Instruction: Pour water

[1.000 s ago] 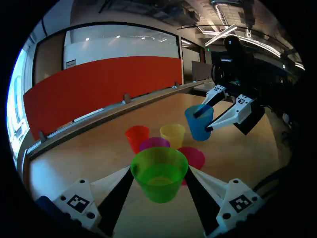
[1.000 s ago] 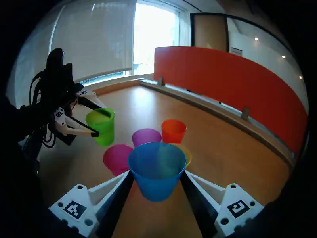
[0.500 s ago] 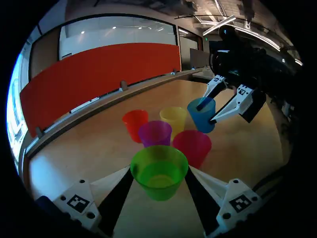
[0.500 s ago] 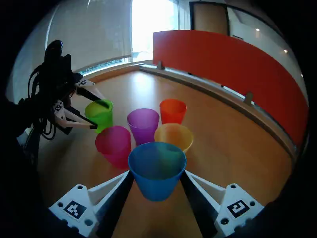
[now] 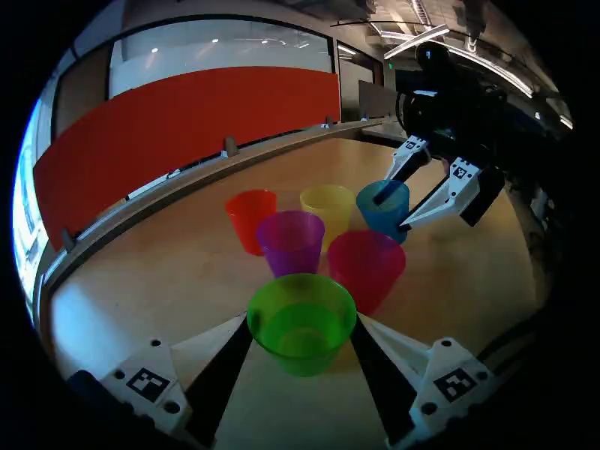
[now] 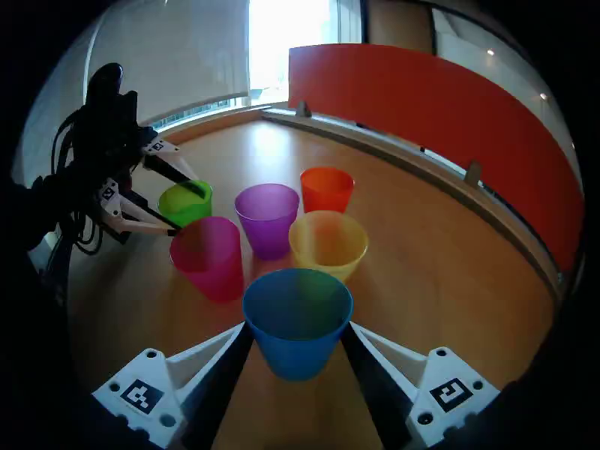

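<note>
Left gripper view: the left gripper has its fingers clamped on the upright green cup. The pink cup stands just ahead, the blue cup beyond it.

Right gripper view: the right gripper clasps the blue cup upright. The green cup lies ahead-left past the pink cup, with bare surface toward the right edge.

We take this for an open-plan office. A long wooden desk runs up to a red divider panel clipped along its far edge. Behind the panel we see a glass-walled room, higher up strip lights, and past its end a bright window with a blind.
</note>
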### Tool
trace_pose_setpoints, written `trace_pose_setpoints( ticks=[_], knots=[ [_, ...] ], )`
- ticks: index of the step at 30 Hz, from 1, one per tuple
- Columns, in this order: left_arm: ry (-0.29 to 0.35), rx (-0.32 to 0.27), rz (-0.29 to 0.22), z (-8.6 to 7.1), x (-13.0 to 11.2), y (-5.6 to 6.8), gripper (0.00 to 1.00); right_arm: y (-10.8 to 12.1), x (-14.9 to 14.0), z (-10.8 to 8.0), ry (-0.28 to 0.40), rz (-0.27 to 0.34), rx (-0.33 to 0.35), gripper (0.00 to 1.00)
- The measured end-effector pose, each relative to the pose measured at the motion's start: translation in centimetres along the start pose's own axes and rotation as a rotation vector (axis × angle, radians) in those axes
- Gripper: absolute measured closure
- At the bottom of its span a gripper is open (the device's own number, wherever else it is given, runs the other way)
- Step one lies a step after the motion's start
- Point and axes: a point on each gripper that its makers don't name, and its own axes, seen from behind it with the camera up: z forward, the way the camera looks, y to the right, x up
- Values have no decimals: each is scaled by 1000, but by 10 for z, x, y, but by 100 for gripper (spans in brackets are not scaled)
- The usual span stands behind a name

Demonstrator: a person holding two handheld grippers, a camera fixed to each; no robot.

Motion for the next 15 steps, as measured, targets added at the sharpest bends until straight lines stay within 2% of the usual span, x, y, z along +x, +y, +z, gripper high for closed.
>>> trace_pose_setpoints(
  ticks=[15],
  knots=[
    [-12,-18,-25,4,-6,0,14,-1,-4,3,-16,-2,-2,14]
  ],
)
